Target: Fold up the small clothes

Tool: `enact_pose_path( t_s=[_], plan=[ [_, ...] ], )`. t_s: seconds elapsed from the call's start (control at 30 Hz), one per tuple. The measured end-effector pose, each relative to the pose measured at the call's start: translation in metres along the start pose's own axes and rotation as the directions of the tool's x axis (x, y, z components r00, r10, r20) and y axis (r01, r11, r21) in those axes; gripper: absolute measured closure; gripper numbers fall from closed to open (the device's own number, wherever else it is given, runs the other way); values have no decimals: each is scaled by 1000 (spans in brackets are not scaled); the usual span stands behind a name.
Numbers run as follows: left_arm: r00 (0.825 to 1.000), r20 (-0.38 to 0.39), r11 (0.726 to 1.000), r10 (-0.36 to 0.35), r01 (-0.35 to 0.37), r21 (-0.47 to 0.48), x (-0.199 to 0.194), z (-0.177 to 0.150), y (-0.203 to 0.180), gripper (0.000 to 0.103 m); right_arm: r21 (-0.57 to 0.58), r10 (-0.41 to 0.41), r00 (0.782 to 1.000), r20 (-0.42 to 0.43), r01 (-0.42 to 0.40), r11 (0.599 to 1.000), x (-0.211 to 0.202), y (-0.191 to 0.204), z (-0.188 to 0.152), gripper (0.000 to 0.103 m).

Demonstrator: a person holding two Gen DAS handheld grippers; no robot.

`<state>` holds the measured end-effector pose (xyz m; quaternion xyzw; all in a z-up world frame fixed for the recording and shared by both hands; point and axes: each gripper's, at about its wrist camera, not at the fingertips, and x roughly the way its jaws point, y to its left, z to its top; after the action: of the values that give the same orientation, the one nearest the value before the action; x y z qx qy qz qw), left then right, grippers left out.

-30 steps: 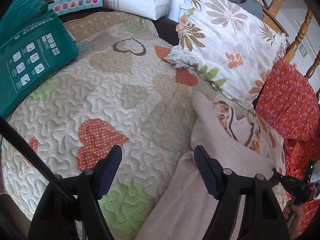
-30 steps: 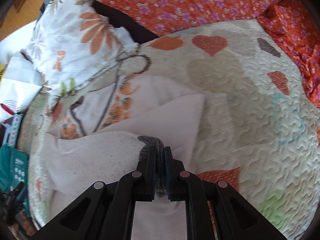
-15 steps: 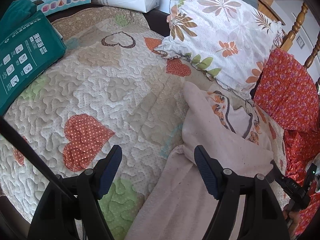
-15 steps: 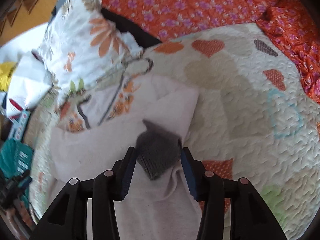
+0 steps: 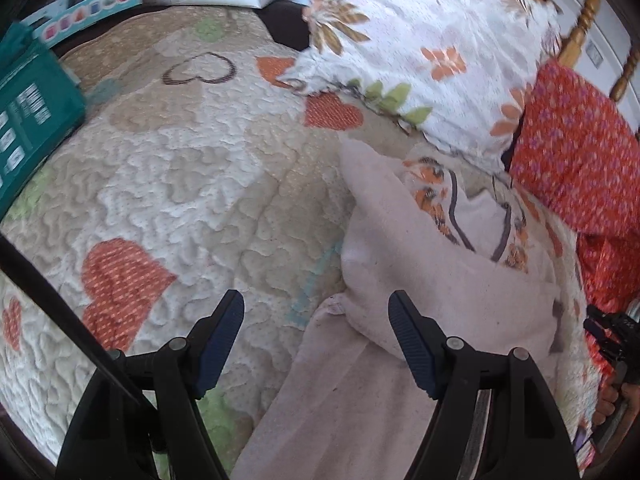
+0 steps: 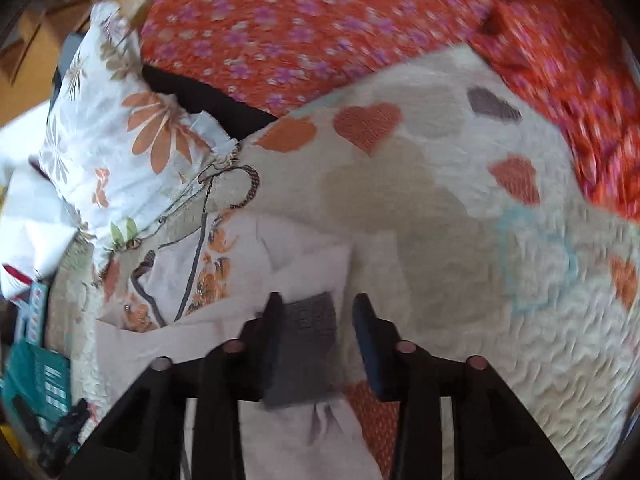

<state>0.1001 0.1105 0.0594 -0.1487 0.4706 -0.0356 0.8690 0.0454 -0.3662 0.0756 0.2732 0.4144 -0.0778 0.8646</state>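
We see the garment, a pale pink child's piece with an orange print and grey trim, lying on the quilt, the heart-patterned cover that serves as our landmark. On the quilt, the garment lies below the floral pillow and beside the orange flowered cloth; a teal package rests at the quilt's far left edge. The garment's lower part is folded up over its body, leaving the printed chest exposed toward the pillow. The left claw stands open over the garment's left edge: its left pad is above bare quilt, its right pad above the pink fabric, and neither presses on anything. The right claw is parted above the quilt's near side, and its jaws have just closed a little after opening. The garment's grey cuff lies between them, against the left finger and clear of the right one; we cannot tell whether that finger touches it. In the left view, a hand appears at the right edge beside the garment.
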Motion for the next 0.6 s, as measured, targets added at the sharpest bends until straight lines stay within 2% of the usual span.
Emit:
enact_pose_path(
  t_s=[0.07, 0.2, 0.27, 0.33, 0.37, 0.4, 0.43, 0.5, 0.6],
  plan=[
    [1000, -19, 999, -15, 16, 50, 13, 5, -12, 29, 1, 16, 1000, -11, -16, 1000, -4, -8, -15, 60],
    [1000, 14, 990, -22, 20, 142, 28, 20, -38, 29, -67, -18, 999, -39, 16, 998, -13, -23, -61, 60],
    [1000, 9, 978, 0, -2, 206, 43, 25, -55, 28, -79, -25, 998, -62, 20, 997, -15, -33, -83, 60],
    [998, -15, 961, 60, -54, 271, 63, 27, -69, 31, -86, -31, 997, -75, 25, 996, -16, -39, -98, 60],
    [997, -31, 955, 72, -60, 292, 70, 27, -72, 60, -92, -33, 996, -77, 26, 995, -15, -41, -103, 60],
    [994, -57, 948, 88, -66, 312, 77, 27, -74, 83, -102, -38, 996, -75, 31, 994, -16, -42, -109, 60],
    [992, -74, 946, 104, -76, 315, 80, 28, -74, 92, -109, -45, 996, -73, 37, 993, -16, -43, -112, 60],
    [994, -49, 953, 101, -83, 292, 74, 32, -70, 93, -113, -54, 996, -71, 46, 993, -15, -45, -116, 60],
    [990, 12, 957, 142, -140, 253, 61, 42, -56, 94, -110, -39, 997, -64, 32, 993, -15, -45, -119, 60]
  ],
)
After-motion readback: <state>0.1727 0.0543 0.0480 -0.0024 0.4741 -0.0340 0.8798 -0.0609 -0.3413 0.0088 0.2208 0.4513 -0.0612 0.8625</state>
